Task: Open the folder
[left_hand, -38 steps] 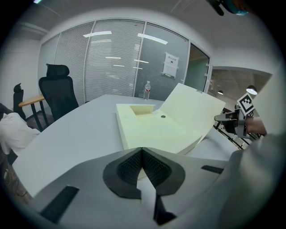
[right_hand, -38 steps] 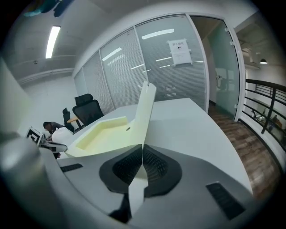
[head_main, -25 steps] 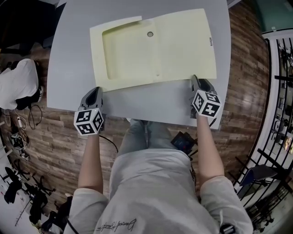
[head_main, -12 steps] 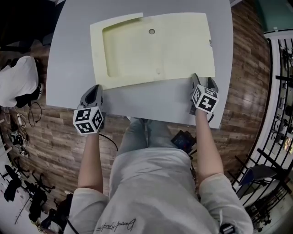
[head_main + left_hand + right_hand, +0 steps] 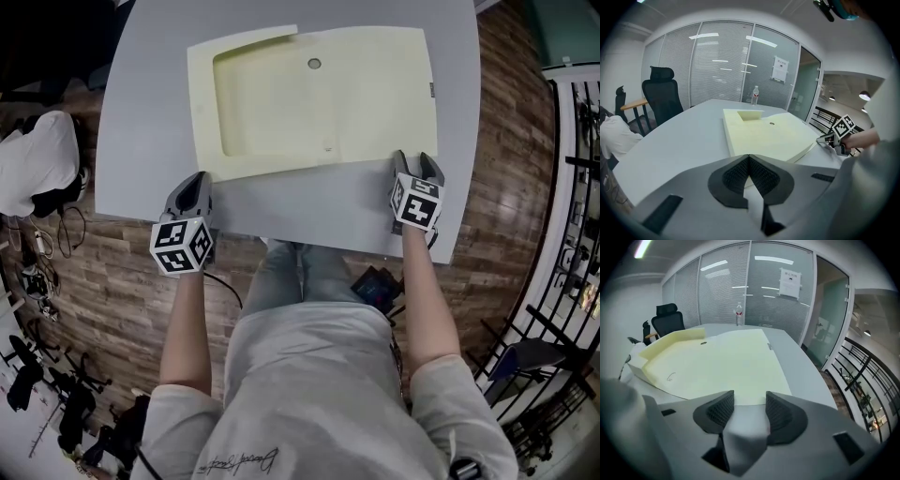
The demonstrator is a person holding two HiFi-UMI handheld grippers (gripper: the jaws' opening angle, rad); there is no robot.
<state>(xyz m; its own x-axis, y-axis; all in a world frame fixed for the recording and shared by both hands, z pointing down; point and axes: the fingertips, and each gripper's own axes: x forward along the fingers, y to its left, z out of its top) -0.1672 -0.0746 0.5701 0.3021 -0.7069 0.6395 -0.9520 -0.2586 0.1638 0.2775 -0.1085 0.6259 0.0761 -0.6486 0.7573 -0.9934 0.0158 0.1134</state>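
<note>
The pale yellow folder [image 5: 319,98] lies flat on the grey table [image 5: 309,211], with a shallow recessed panel on its left half and a small round stud near the middle. My right gripper [image 5: 415,159] sits at the folder's near right corner. Its jaws stand apart after just closing a little, and only bare tabletop shows between them [image 5: 750,406], with the folder's edge [image 5: 717,366] just ahead. At the table's near left edge my left gripper [image 5: 192,183] rests short of the folder [image 5: 764,136], its pads together on nothing [image 5: 749,159].
A water bottle [image 5: 754,95] stands at the table's far end. A black office chair [image 5: 658,93] is beyond the left side, and a white bundle [image 5: 33,169] lies left of the table. A metal railing [image 5: 577,187] runs along the right.
My right gripper's jaws have spread apart since the earliest frame, and it has rolled and settled slightly lower at the folder's corner. The left gripper has not moved.
</note>
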